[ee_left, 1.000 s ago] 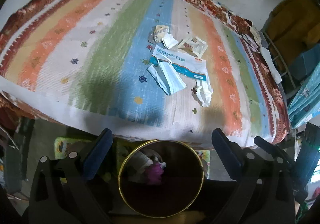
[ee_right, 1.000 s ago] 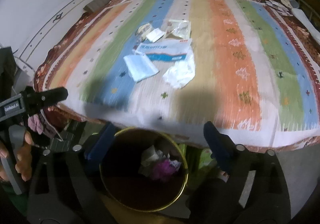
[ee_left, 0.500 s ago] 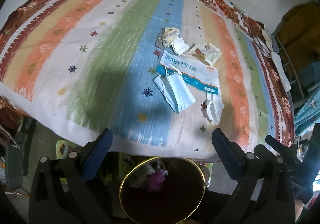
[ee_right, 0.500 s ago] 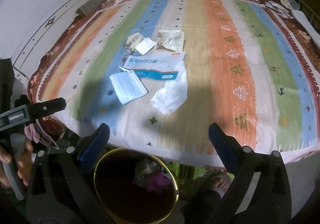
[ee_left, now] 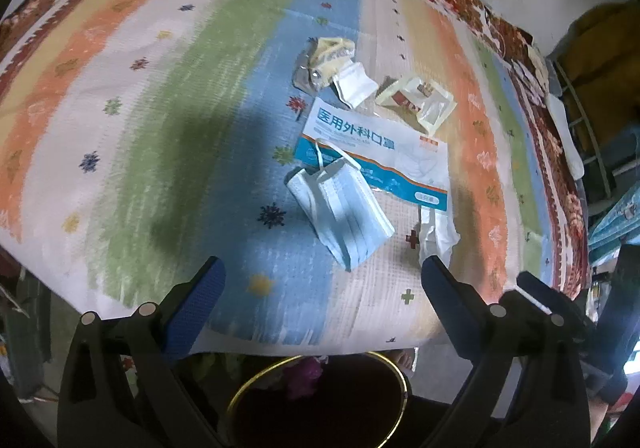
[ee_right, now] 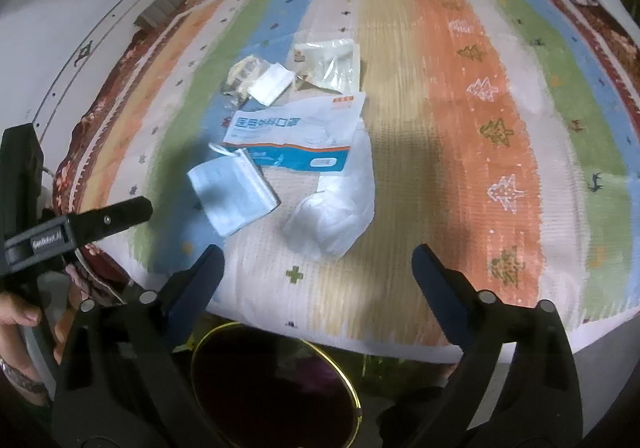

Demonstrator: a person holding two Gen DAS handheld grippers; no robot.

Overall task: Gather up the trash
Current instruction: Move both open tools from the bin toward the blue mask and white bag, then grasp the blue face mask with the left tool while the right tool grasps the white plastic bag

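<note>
r wrist: hand [ee_right: 16,322] visible; l wrist: none.

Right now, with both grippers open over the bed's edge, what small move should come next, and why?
Probably lower the right gripper onto the crumpled white plastic: it lies nearest, just ahead of the open jaws, which hold nothing, and the gold-rimmed bin sits directly below for the drop.

A matt woven bedspread [ee_left: 168,119] is lying under a pleated cloth mask [ee_left: 344,215], a glossy plastic packet [ee_left: 376,151] at its one o'clock, and a crinkly white plastic bag [ee_right: 340,207].
</note>
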